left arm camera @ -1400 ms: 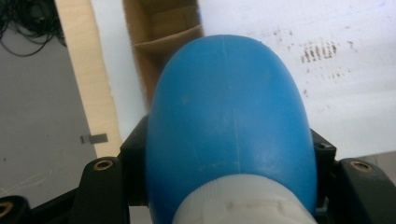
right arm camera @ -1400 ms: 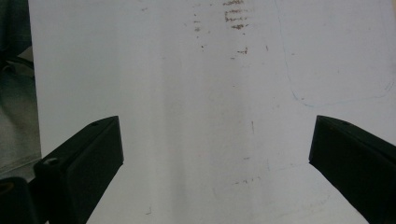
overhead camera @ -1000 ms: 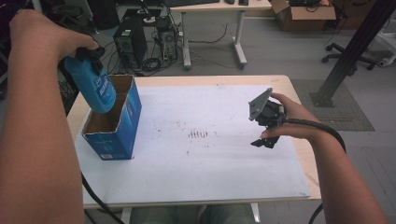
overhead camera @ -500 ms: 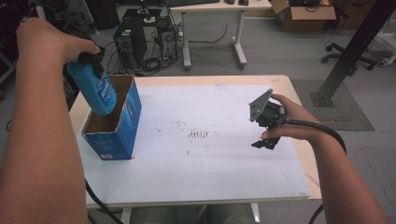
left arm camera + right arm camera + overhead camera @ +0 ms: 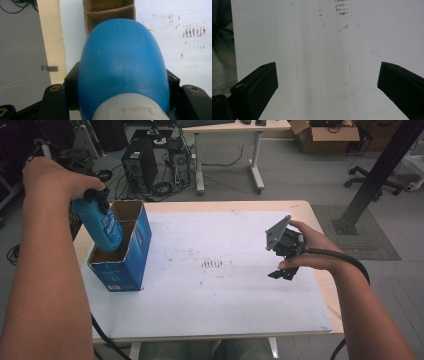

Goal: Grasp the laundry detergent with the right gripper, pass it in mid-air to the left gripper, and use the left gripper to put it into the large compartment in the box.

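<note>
A blue plastic bottle [image 5: 103, 229] with a white neck hangs base-down, its lower end inside the near compartment of a blue cardboard box [image 5: 129, 262] at the table's left. My left gripper [image 5: 96, 202] is shut on the bottle's upper part, a hand wrapped around it. In the left gripper view the bottle [image 5: 122, 62] sits between both jaws of my left gripper [image 5: 122, 83], with the box's brown inside [image 5: 107, 12] beyond it. My right gripper [image 5: 283, 272] hovers over the table's right side, open and holding nothing. Its jaws stand wide apart in the right gripper view [image 5: 327, 82].
The white board [image 5: 225, 305] covers the wooden table and has dark smudges [image 5: 215, 264] at its middle. Beyond the far edge stand computer towers [image 5: 135, 162], a desk [image 5: 227, 127], a cardboard box [image 5: 325, 130] and a black post [image 5: 377, 172].
The left hand has come down with the bottle, whose base has sunk deeper into the box. The right hand has kept still.
</note>
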The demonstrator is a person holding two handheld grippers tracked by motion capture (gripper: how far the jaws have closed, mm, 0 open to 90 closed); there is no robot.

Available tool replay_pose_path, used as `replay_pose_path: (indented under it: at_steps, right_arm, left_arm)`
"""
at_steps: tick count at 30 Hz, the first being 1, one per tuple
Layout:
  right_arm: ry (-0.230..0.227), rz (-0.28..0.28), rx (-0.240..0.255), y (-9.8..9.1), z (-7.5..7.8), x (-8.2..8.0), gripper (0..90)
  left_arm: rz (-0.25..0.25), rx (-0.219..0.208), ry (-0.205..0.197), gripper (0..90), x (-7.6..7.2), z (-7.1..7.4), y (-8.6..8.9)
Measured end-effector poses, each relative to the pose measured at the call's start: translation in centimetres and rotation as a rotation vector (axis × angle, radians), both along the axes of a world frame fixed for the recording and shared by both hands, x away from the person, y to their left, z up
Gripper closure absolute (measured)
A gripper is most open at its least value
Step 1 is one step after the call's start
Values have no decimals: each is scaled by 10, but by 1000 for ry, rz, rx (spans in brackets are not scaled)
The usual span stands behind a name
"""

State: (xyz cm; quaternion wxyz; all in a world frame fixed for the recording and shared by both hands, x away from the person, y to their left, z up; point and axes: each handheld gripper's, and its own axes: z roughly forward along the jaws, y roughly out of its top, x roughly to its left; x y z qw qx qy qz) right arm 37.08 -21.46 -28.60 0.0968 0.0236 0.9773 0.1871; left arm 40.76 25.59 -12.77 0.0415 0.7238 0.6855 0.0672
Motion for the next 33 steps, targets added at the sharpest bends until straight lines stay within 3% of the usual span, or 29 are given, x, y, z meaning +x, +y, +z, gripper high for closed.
replay_pose_path:
  at_steps: [10,33]
  right_arm:
    - [2,0,-5,4,2,0,32]
    - [-7,7,20,3,-2,0,33]
  left_arm:
    - [-21,-12,26,384,4,-27,2]
    - [-54,5,82,384,14,-81,1]
